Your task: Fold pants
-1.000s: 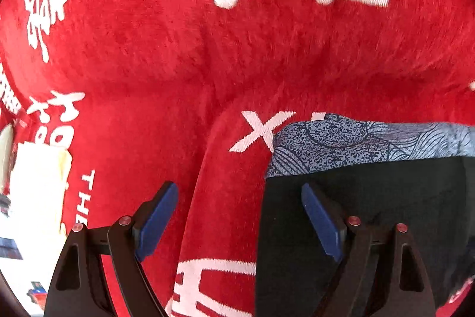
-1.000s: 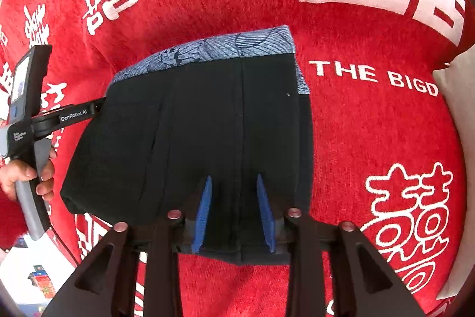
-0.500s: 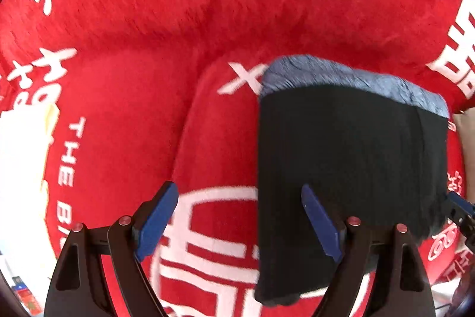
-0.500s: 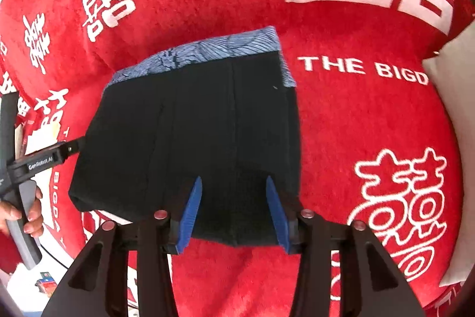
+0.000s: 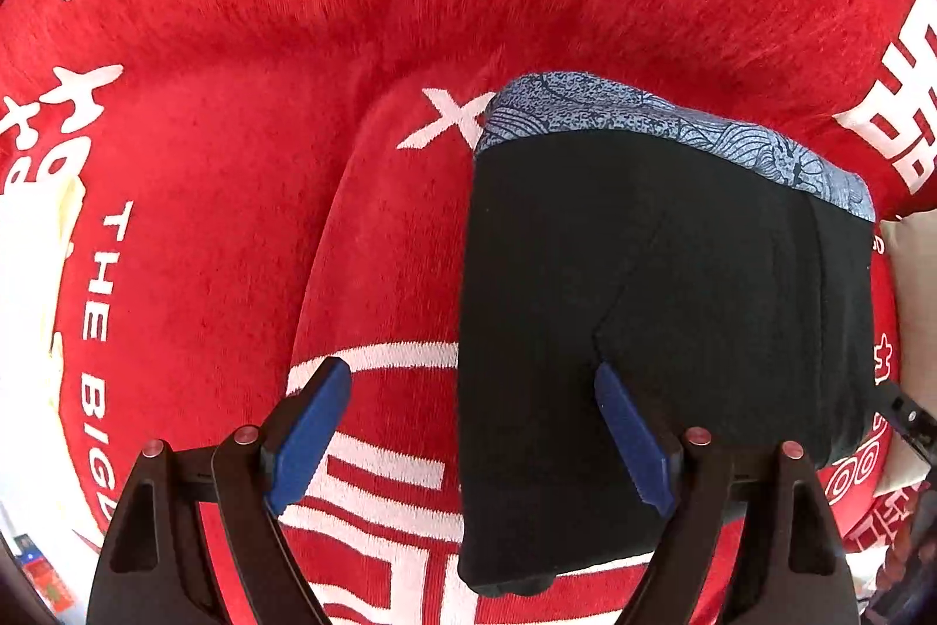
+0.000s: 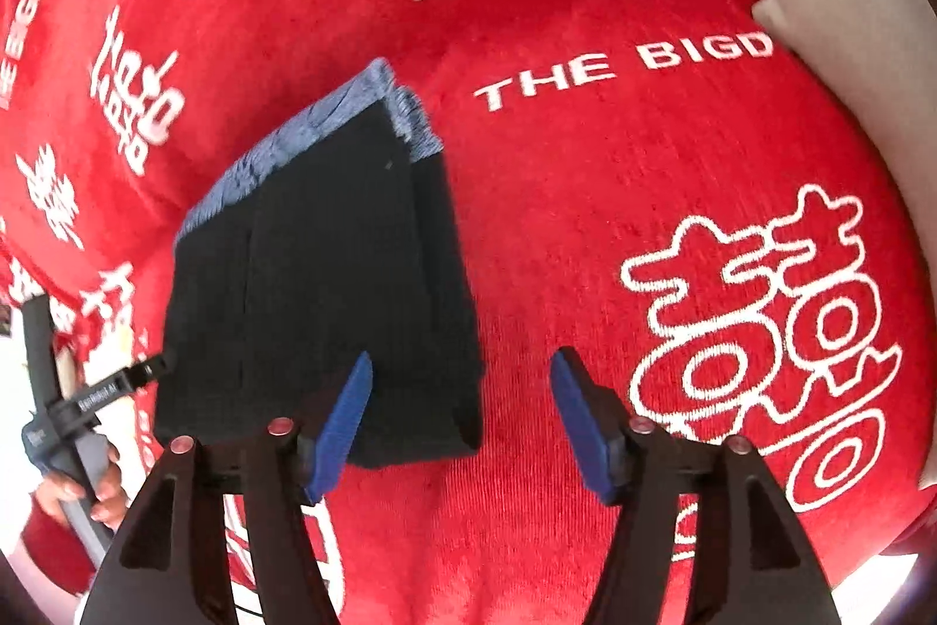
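The black pants (image 5: 656, 308) lie folded in a compact rectangle on the red blanket (image 5: 246, 109), with a blue patterned band (image 5: 662, 121) along the far edge. My left gripper (image 5: 474, 431) is open and empty above the pants' near left edge. In the right wrist view the pants (image 6: 328, 285) lie left of centre. My right gripper (image 6: 462, 420) is open and empty, above the pants' near right corner. The left gripper's handle (image 6: 64, 414) shows at the far left, held by a hand.
The red blanket (image 6: 615, 226) bears white lettering and characters and has soft ridges. A white cushion (image 6: 849, 16) sits at the right edge. A pale cloth (image 5: 29, 273) lies at the left edge of the left wrist view.
My right gripper has opened, let go of the pants' near edge and shifted right. My left gripper has drawn back, so more of the folded pants shows.
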The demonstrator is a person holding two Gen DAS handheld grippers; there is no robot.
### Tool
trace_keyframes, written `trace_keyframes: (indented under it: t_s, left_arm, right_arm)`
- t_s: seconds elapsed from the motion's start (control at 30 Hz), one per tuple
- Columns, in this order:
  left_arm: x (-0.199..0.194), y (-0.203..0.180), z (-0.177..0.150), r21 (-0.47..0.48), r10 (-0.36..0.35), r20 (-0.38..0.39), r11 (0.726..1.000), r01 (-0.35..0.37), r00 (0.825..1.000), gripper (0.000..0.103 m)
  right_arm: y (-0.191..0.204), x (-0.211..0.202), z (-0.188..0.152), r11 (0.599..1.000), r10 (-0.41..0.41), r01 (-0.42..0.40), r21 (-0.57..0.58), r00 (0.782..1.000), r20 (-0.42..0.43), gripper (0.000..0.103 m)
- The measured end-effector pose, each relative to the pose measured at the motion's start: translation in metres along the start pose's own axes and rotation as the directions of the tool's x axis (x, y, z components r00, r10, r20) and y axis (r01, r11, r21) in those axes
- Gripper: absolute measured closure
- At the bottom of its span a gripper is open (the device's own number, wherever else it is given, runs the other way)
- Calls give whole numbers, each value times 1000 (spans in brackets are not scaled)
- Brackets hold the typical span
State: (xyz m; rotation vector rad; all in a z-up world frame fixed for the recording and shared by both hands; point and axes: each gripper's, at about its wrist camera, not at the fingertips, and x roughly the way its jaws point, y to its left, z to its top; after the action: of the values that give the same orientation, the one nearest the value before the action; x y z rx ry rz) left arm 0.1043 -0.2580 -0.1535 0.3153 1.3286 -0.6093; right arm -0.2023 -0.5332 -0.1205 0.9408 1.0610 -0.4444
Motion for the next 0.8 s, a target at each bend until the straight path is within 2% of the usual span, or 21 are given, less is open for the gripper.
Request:
trace_keyframes:
  t_s: [0.17, 0.33, 0.4, 0.47, 0.53, 0.57, 0.73, 0.8]
  left_arm:
    - [-1, 3, 9, 30, -45, -3, 999, 45, 999, 17]
    - [-1, 9, 23, 37, -125, 7, 992, 124, 992, 17]
    - [4, 12, 29, 32, -173, -15, 984, 173, 985, 17]
    - [13, 14, 34, 22, -226, -57, 973, 228, 972, 17]
    - [27, 16, 39, 11, -282, -113, 958, 285, 953, 17]
    - [31, 17, 40, 6, -307, -130, 951, 310, 943, 17]
    - [44, 21, 46, -10, -405, -161, 913, 409, 900, 17]
    - [49, 22, 47, -17, -428, -170, 902, 431, 888, 17]
  right_arm:
    - [-12, 7, 18, 995, 91, -89, 47, 995, -34, 29]
    - [-16, 20, 30, 991, 130, -129, 20, 988, -79, 29]
    - [-15, 25, 34, 986, 166, -166, 10, 981, -100, 29]
    - [-15, 30, 38, 979, 201, -203, -5, 973, -118, 29]
    - [-13, 36, 42, 971, 234, -239, -24, 963, -135, 29]
    - [-12, 40, 45, 977, 179, -184, -108, 982, -58, 29]
    - [-19, 64, 57, 956, 258, -273, -105, 956, -137, 29]
    - [-24, 74, 61, 943, 302, -321, -86, 936, -178, 29]
